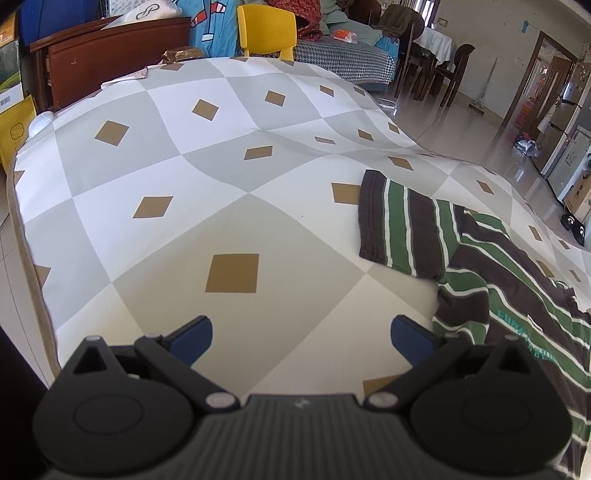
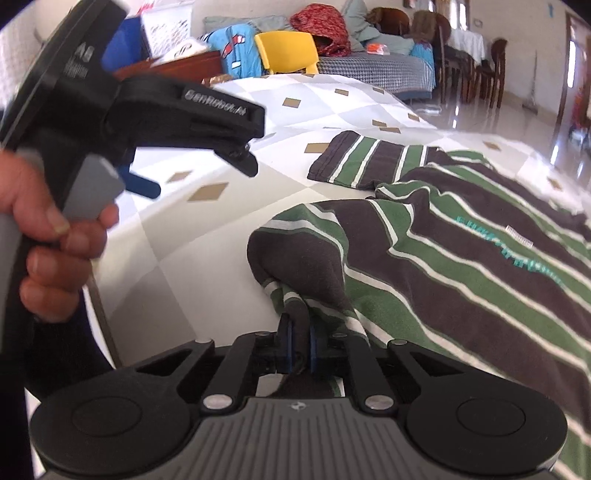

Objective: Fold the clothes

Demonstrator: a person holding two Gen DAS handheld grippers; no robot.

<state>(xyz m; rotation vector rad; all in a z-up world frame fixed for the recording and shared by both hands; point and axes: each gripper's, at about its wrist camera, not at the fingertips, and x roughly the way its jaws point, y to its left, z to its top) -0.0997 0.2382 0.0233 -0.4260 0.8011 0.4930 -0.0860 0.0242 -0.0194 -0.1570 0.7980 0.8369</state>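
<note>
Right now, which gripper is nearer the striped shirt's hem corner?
Right. The right gripper is shut on the bunched corner of the striped shirt. The left gripper is open over bare tablecloth, beside the shirt, not touching it.

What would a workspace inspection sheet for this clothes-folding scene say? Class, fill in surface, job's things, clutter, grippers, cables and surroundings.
Surface: tablecloth with grey and white diamonds and tan squares, rippled toward the far side.
Job's things: striped shirt, green, brown and white, lying rumpled and not yet folded; one sleeve spread flat.
Clutter: nothing seen on the cloth besides the shirt.
Grippers: left gripper open, hovering over bare cloth; right gripper shut on a bunched edge of the shirt.
Cables: nothing seen.
Surroundings: yellow chair, wooden cabinet, piled couch, dining chairs, glossy floor.
</note>
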